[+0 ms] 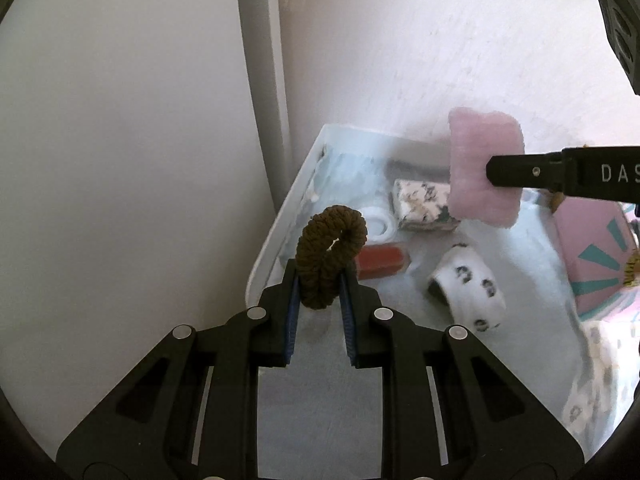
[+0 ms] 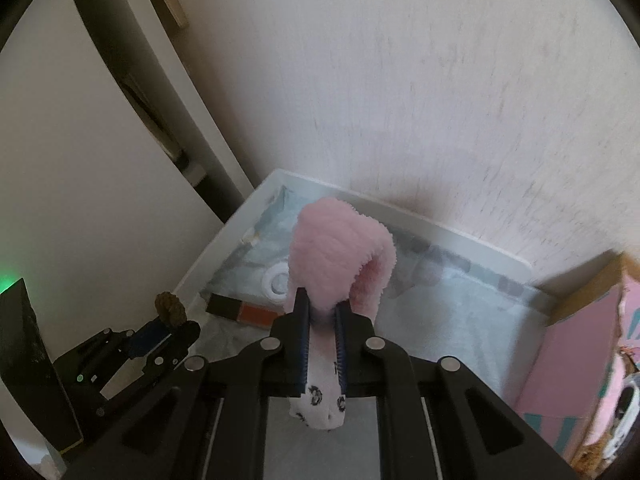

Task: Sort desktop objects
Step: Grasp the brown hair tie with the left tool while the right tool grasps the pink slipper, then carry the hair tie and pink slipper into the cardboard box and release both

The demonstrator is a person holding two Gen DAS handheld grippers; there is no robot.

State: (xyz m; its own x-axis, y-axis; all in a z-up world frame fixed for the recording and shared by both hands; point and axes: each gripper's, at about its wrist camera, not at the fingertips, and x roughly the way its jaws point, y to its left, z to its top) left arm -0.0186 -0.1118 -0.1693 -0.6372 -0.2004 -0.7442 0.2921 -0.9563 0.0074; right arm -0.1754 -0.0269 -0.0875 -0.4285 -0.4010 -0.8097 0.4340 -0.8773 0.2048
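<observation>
1. Lettering "DAS" shows on the right gripper [image 1: 506,170], which pinches a fluffy pink fabric band [image 1: 484,166] above the white tray [image 1: 280,216].
2. Left gripper [image 1: 320,284] clamps a brown knitted hair tie [image 1: 330,254] over the tray's near corner.
3. Inside lie a white spotted band [image 1: 468,284], a red block [image 1: 382,262] and a white ring [image 1: 378,222]; a pink box [image 1: 592,248] stands just beside.

Dim, soft daylight, slightly washed out; heavy fisheye vignette and bent edges, motion blur at right edges, green LED glow [image 2: 8,282] at the right view's left edge.
</observation>
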